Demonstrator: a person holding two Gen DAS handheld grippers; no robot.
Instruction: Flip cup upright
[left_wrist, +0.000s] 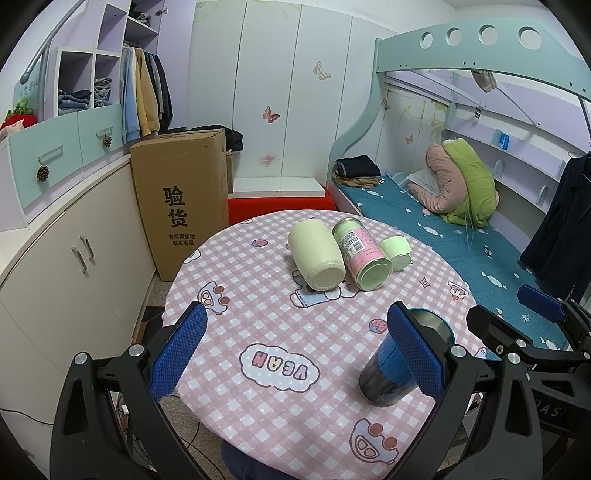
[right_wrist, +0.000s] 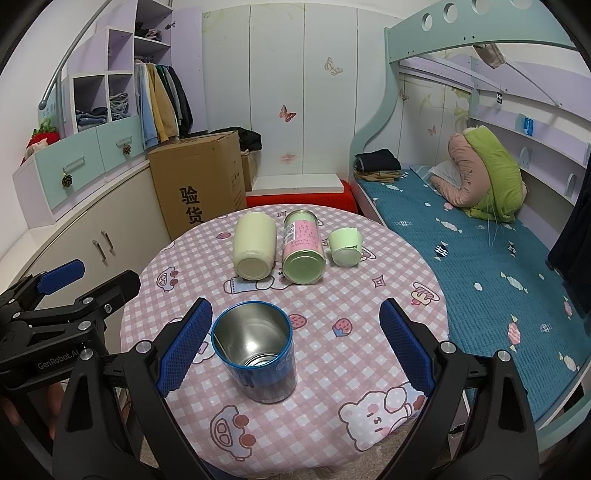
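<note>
Steel cup (right_wrist: 255, 354) stands upright (mouth up) between right tool's (right_wrist: 295, 347) wide-open fingers, untouched

Left claw (left_wrist: 295, 354) wide open, blue pads spread far apart, gripping nothing. Right claw (right_wrist: 295, 347) likewise gaping, fingers well apart, nothing pinched. Both held low, side by side, pointing forward over the desk (right_wrist: 332, 302).

- Blue steel cup (left_wrist: 384, 373): upper part hidden behind left gripper's right finger pad (left_wrist: 413, 354).
- Pink-label can (left_wrist: 360, 254): print too small to read.
- Right gripper (left_wrist: 546, 314): cut by frame edge, left wrist view.
</note>
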